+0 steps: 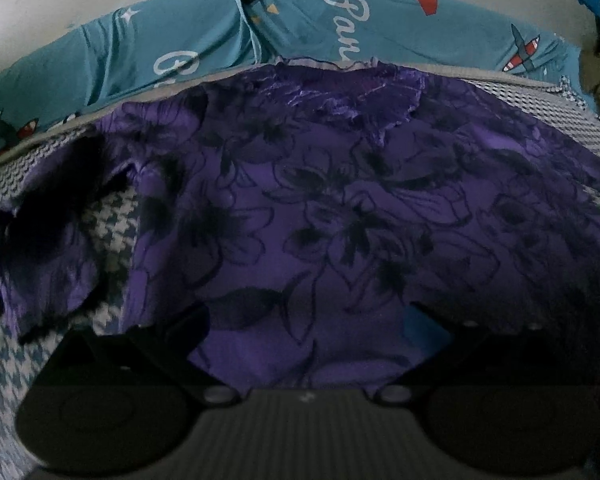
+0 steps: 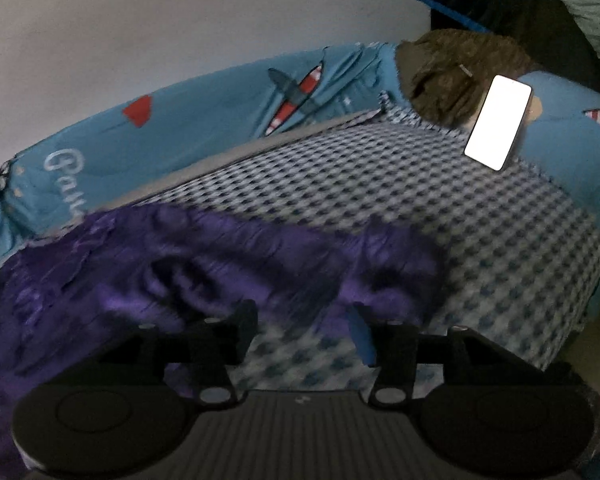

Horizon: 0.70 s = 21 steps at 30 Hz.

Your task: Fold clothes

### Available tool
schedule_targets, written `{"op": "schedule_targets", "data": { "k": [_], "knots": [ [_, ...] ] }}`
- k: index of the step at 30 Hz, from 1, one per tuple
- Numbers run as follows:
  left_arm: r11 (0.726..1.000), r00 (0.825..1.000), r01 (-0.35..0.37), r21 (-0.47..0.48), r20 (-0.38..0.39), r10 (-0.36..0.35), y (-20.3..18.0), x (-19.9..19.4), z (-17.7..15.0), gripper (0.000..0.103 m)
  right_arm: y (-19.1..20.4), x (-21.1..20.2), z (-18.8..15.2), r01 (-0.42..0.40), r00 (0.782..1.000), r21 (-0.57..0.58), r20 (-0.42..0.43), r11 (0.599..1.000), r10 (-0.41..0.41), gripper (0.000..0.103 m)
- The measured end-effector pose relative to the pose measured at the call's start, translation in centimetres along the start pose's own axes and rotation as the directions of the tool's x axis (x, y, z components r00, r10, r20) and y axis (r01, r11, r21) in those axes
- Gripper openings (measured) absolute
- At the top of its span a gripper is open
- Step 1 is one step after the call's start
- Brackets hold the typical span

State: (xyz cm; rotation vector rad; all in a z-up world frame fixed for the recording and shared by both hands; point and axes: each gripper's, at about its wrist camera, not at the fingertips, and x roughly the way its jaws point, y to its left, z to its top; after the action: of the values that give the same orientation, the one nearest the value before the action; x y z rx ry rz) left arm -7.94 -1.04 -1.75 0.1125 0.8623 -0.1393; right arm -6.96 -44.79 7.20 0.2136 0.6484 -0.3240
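I see a purple flowered garment (image 1: 340,216) lying spread out on the checked cloth (image 2: 440,208) that covers the bed, with the blue printed sheet (image 1: 100,60) bunched up behind it by the wall. I think I am at the part where the cloth lies flat and wants a fold, but I cannot tell if some folds are in it already. My left gripper (image 1: 308,320) hangs low over the near middle of the garment, its two fingers wide apart, holding nothing. My right gripper (image 2: 304,328) has its fingers apart too, and it sits right at the garment's right edge, with purple cloth under the left finger and checked cloth showing between them. The right view is blurry, so I cannot tell if it touches. A folding move would need both grippers to pinch an edge. A bright phone (image 2: 498,122) rests far off at the back corner.
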Motion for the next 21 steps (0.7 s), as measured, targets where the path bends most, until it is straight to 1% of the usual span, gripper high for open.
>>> {"op": "schedule_targets", "data": {
  "k": [1,2,5,6,7,10,14,16,17,18,20,21],
  "knots": [
    [1.0,1.0,0.0,0.006,0.0,0.0,0.0,0.2,0.3,0.103,-0.3,0.6,0.4,0.009,1.0,-0.011,-0.005,1.0,-0.009,0.056],
    [1.0,1.0,-0.001,0.013,0.0,0.001,0.0,0.3,0.5,0.103,-0.7,1.2,0.8,0.018,1.0,-0.023,-0.01,1.0,-0.019,0.057],
    [0.999,1.0,0.009,0.035,0.005,-0.01,0.0,0.7,1.3,0.103,-1.3,2.7,1.1,0.048,0.999,-0.071,-0.021,0.996,-0.05,0.058],
    [0.999,1.0,0.015,0.045,0.007,-0.015,0.0,0.7,1.6,0.103,-1.3,3.1,1.2,0.055,0.998,-0.086,-0.023,0.995,-0.057,0.061],
    [0.998,1.0,0.018,0.054,0.009,-0.019,-0.1,0.8,1.9,0.103,-1.3,3.5,1.1,0.048,0.998,-0.107,-0.036,0.993,-0.052,0.066],
    [0.997,1.0,0.024,0.078,0.017,-0.025,-0.2,1.0,2.6,0.103,-1.1,5.1,0.9,0.063,0.993,-0.155,-0.084,0.986,-0.076,0.067],
    [0.997,0.999,0.039,0.071,0.021,-0.041,0.0,1.2,3.2,0.103,-1.7,6.3,1.1,0.097,0.99,-0.164,-0.087,0.982,-0.113,0.067],
    [0.997,0.998,0.057,0.056,0.021,-0.058,0.1,1.2,3.3,0.103,-2.0,7.2,1.0,0.133,0.983,-0.171,-0.1,0.976,-0.151,0.065],
    [0.996,0.998,0.065,0.054,0.023,-0.067,0.1,1.1,3.3,0.103,-2.2,7.5,1.0,0.149,0.98,-0.172,-0.108,0.974,-0.169,0.062],
    [0.996,0.997,0.071,0.056,0.026,-0.072,0.0,0.9,3.3,0.103,-2.4,7.9,1.0,0.163,0.976,-0.172,-0.116,0.972,-0.184,0.052],
    [0.995,0.996,0.076,0.064,0.035,-0.078,-0.2,0.7,3.2,0.103,-2.9,8.2,1.1,0.152,0.978,-0.15,-0.119,0.977,-0.171,0.041],
    [0.995,0.996,0.078,0.068,0.04,-0.081,-0.3,0.6,3.2,0.103,-3.0,8.1,1.2,0.156,0.979,-0.141,-0.108,0.978,-0.172,0.028]
  ]
}}
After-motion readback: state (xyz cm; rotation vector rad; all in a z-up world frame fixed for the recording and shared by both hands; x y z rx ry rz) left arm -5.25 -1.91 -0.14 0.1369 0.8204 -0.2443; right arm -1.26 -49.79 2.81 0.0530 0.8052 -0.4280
